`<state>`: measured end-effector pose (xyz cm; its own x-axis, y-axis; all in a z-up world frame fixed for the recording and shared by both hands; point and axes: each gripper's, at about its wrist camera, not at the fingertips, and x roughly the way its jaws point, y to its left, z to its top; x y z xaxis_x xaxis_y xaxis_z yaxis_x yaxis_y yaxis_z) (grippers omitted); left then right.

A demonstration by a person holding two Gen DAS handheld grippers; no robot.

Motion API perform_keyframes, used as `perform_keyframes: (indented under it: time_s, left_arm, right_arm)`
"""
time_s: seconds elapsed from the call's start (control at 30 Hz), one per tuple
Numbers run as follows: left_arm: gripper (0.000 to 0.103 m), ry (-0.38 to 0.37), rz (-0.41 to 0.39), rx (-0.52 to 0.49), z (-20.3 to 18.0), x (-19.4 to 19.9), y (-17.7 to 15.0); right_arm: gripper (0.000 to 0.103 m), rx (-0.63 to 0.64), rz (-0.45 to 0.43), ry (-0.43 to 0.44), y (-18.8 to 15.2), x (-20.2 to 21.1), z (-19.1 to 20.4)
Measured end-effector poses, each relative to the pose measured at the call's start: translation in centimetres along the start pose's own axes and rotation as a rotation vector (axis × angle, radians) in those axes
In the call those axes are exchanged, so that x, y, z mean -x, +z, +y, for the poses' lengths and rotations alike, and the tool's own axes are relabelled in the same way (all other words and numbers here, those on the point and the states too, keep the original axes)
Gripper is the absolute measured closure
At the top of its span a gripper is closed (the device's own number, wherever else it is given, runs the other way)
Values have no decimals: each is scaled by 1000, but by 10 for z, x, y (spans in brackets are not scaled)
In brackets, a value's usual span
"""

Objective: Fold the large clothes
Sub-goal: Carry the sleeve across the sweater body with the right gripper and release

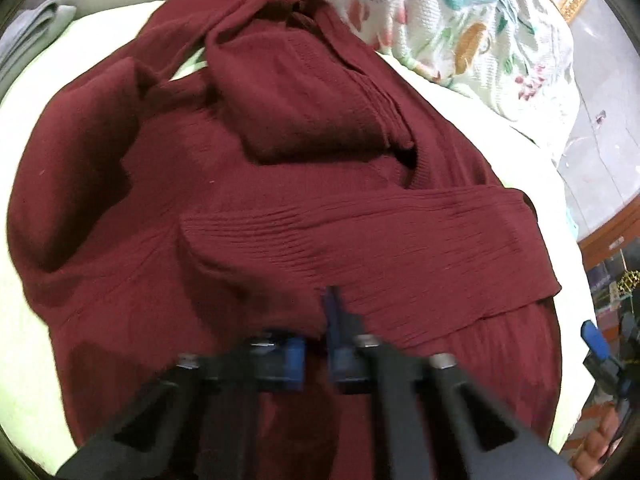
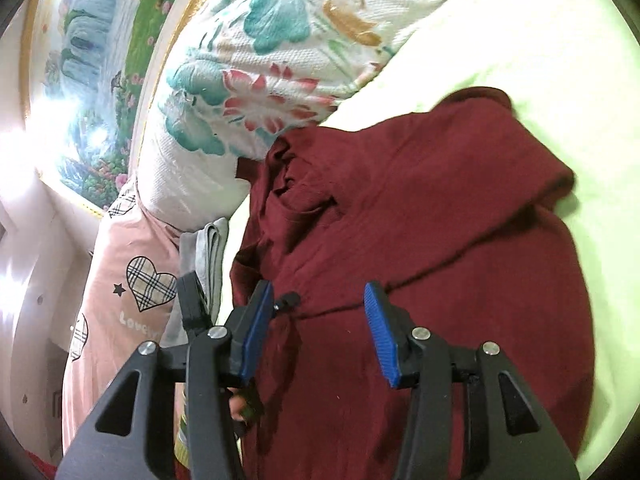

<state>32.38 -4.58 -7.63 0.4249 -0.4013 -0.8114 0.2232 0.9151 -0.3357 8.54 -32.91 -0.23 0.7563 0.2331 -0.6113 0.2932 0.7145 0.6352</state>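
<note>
A dark red knitted sweater (image 1: 280, 200) lies partly folded on a pale green bed sheet (image 1: 24, 320), with its sleeves laid across the body. My left gripper (image 1: 316, 352) is low over its near edge, jaws nearly closed with a fold of red fabric between the blue pads. In the right wrist view the same sweater (image 2: 440, 220) fills the middle. My right gripper (image 2: 320, 332) hovers above it, open and empty. The right gripper also shows at the far right edge of the left wrist view (image 1: 596, 340).
A floral quilt (image 1: 460, 12) lies bunched beyond the sweater (image 2: 248, 60). A folded grey cloth (image 2: 208, 256) and a pink heart-print garment (image 2: 132, 292) lie at the left of the right wrist view. A framed landscape picture (image 2: 92, 60) hangs on the wall.
</note>
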Motion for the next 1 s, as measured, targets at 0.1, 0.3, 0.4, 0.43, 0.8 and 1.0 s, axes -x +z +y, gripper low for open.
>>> perform_keyframes:
  time_s: [0.1, 0.3, 0.4, 0.43, 0.8, 1.0]
  left_arm:
    - [99, 51, -65, -42, -4, 17, 1]
    - [99, 154, -129, -27, 29, 44, 5]
    - [99, 174, -132, -14, 34, 42, 6]
    - [99, 189, -135, -1, 36, 42, 5]
    - [99, 177, -125, 5, 34, 40, 2]
    - [98, 128, -104, -42, 15, 30, 2]
  right_arm:
    - [54, -23, -5, -32, 0, 5, -10]
    - [54, 9, -68, -201, 18, 26, -29]
    - [52, 43, -55, -297, 41, 17, -33]
    - [46, 64, -50, -327, 51, 9, -32]
    - [87, 63, 177, -402, 101, -82, -73]
    - [90, 80, 81, -470, 122, -46, -86]
